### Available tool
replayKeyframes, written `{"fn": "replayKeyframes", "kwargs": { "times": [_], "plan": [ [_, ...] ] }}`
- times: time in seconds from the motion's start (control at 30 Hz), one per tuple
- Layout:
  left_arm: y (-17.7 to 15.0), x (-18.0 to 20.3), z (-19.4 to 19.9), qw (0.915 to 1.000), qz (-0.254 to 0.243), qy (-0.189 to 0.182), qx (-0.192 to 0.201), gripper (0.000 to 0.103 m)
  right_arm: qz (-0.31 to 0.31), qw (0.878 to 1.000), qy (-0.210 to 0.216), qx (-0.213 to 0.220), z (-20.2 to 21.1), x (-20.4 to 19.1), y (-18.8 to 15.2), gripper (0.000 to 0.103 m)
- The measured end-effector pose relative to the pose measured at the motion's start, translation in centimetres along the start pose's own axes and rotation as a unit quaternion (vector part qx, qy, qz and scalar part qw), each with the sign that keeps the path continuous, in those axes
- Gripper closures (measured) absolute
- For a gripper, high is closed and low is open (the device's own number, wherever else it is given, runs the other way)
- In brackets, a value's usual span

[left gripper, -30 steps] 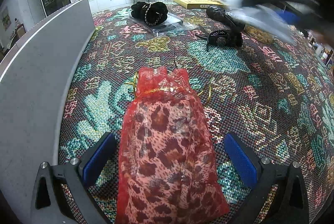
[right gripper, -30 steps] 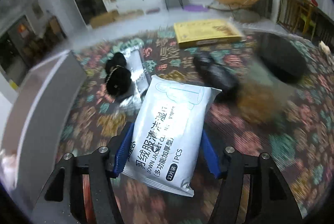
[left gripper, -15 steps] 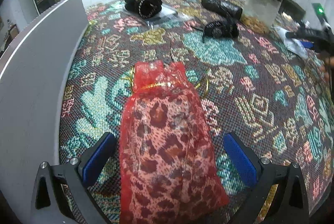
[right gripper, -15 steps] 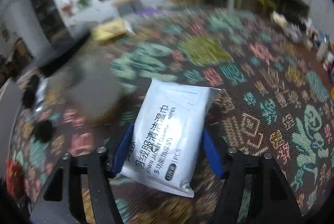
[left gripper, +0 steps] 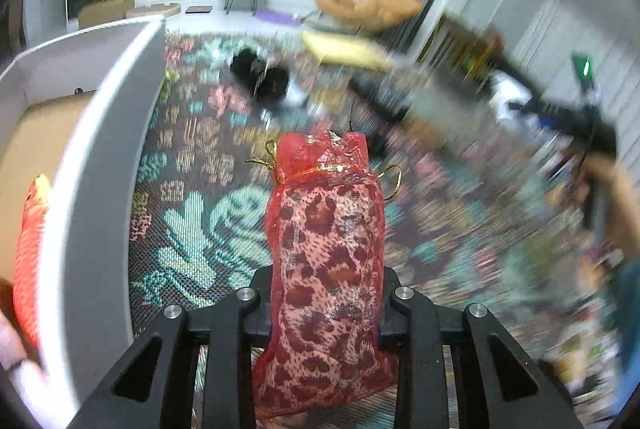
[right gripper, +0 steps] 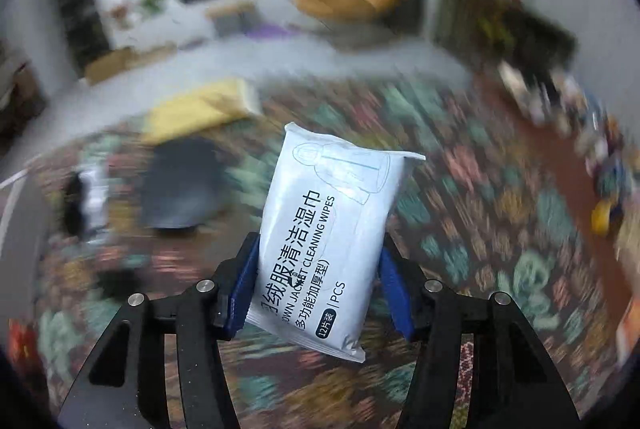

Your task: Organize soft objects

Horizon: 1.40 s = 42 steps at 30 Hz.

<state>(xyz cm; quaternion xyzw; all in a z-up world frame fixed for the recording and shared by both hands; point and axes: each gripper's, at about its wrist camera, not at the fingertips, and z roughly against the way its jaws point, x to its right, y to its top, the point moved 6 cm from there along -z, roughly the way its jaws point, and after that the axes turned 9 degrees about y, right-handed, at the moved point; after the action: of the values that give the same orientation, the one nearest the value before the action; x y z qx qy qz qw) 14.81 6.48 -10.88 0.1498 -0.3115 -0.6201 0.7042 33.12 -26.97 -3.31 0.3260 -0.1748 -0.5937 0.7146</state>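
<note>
In the left wrist view my left gripper (left gripper: pixel 326 305) is shut on a red mesh drawstring pouch (left gripper: pixel 326 249) with a leopard-print cloth inside. The pouch hangs lifted above the patterned tablecloth (left gripper: pixel 200 225), its gold cord at the top. In the right wrist view my right gripper (right gripper: pixel 318 281) holds a white pack of cleaning wipes (right gripper: pixel 324 229) between its blue pads (right gripper: pixel 394 289), raised over the table; its jaws are closing on the pack. The right gripper also shows blurred at the far right of the left wrist view.
A grey-walled box (left gripper: pixel 104 165) stands at the left with a red soft item (left gripper: pixel 28 253) inside. Black fuzzy items (left gripper: pixel 260 73) and a yellow flat box (left gripper: pixel 344 51) lie farther back. A dark container (right gripper: pixel 180 185) sits on the table left of the wipes.
My left gripper closed on the red pouch and lifted it off the table, so the grey box's inside now shows. My right gripper swung sideways and upward with the wipes pack.
</note>
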Motion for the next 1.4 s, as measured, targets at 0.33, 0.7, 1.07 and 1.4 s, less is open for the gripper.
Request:
{"fn": "replayKeyframes", "kwargs": {
  "times": [0.33,0.7,1.07,1.4],
  "plan": [
    [-0.8,-16.3,12.3,0.9821,0.066,0.168,0.055,0.062,0.097,0.927,0.358,-0.061,5.7,-36.0,-6.8,0.043],
    [-2.0,-20.6,14.7,0.9584,0.113,0.244,0.094,0.007,0.053,0.946,0.317,-0.034,2.9,-33.0,-10.5,0.013],
    [-4.0,5.2,0.1,0.9989,-0.044,0.012,0.007,0.005,-0.059,0.997,-0.042,-0.036,-6.0,-6.7,-17.9,0.011],
    [-5.2,5.3,-11.3,0.9827,-0.123,0.138,-0.011,0.000,-0.060,0.996,-0.059,-0.034,-6.8,-6.7,-17.9,0.009]
  ]
}}
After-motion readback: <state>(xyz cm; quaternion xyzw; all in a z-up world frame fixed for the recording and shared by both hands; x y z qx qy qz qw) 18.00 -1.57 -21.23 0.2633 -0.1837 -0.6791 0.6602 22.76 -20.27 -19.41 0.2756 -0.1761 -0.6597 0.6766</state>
